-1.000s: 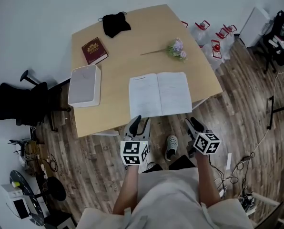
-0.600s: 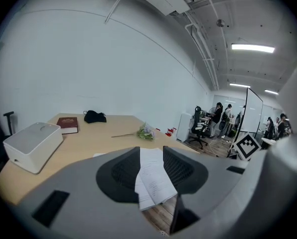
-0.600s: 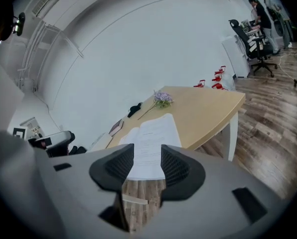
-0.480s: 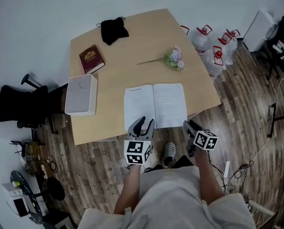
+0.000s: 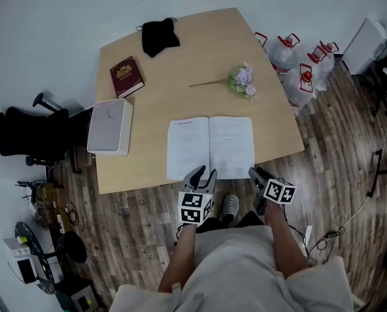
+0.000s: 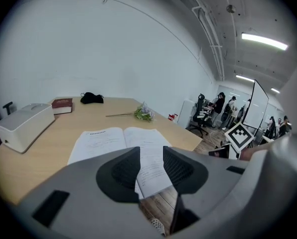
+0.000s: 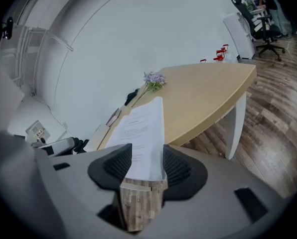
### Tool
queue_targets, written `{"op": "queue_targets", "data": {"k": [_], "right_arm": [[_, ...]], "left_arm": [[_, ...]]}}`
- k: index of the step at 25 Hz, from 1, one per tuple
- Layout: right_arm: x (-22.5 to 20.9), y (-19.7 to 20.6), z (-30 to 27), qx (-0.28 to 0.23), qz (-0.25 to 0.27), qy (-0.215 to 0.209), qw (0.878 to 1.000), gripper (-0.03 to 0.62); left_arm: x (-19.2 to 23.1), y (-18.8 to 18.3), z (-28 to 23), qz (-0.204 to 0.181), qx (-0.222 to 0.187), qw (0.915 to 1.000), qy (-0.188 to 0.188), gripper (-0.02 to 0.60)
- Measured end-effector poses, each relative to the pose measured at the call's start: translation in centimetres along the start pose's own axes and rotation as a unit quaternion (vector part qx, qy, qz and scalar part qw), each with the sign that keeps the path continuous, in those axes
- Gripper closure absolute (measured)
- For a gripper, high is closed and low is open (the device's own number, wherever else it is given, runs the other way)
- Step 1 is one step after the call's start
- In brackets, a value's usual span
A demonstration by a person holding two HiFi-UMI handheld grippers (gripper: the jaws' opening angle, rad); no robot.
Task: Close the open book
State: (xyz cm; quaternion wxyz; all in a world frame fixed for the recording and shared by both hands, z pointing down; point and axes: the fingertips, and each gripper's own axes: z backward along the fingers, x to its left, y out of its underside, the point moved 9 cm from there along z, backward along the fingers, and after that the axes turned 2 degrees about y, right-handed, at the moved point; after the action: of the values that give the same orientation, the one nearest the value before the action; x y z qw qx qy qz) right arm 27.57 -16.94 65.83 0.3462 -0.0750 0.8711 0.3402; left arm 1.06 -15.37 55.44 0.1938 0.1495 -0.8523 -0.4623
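- Left gripper (image 5: 202,173) has come forward and down from over the floor. Its tips now reach the near edge of the book (image 5: 210,147), about at the spine. Its jaws stand apart with nothing gripped; only the right page shows through the gap.
- Right gripper (image 5: 255,172) has closed in the same way and now sits just beside the book's near right corner. Its jaws have just been opening. Nothing is between them; the page lies beyond the gap.
- The book lies open and flat at the near side of the table (image 5: 180,70), with its near edge hanging slightly over the rim. Both pages look undisturbed.
- Judged from this, the approach is nearly done, but the closing itself has not begun.
- The overhanging edge probably offers the easiest way under a cover. The right gripper, with its jaws widening at that corner, looks the likelier one to take it and fold that half over.
- The risk is pinching a single sheet instead of the whole right half.
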Motion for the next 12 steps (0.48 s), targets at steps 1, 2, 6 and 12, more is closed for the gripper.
{"op": "queue_targets", "data": {"k": [1, 2, 6, 12], "right_arm": [[-0.3, 0.1, -0.2, 0.003, -0.001, -0.002, 1.0, 0.391], [-0.5, 0.3, -0.4, 0.009, -0.001, -0.002, 1.0, 0.388], [-1.2, 1.2, -1.0, 0.03, -0.007, -0.005, 1.0, 0.373], [-2.4, 1.9, -1.6, 0.04, -0.027, -0.01, 0.999, 0.324]], "left_arm": [[-0.1, 0.5, -0.2, 0.003, 0.005, 1.0, -0.002, 0.428], [-0.1, 1.0, -0.3, 0.007, 0.011, 0.9999, -0.004, 0.428], [-0.2, 2.6, -0.3, 0.011, 0.032, 0.9994, -0.011, 0.428], [0.0, 3.1, -0.2, 0.008, 0.043, 0.9988, -0.022, 0.428]]}}
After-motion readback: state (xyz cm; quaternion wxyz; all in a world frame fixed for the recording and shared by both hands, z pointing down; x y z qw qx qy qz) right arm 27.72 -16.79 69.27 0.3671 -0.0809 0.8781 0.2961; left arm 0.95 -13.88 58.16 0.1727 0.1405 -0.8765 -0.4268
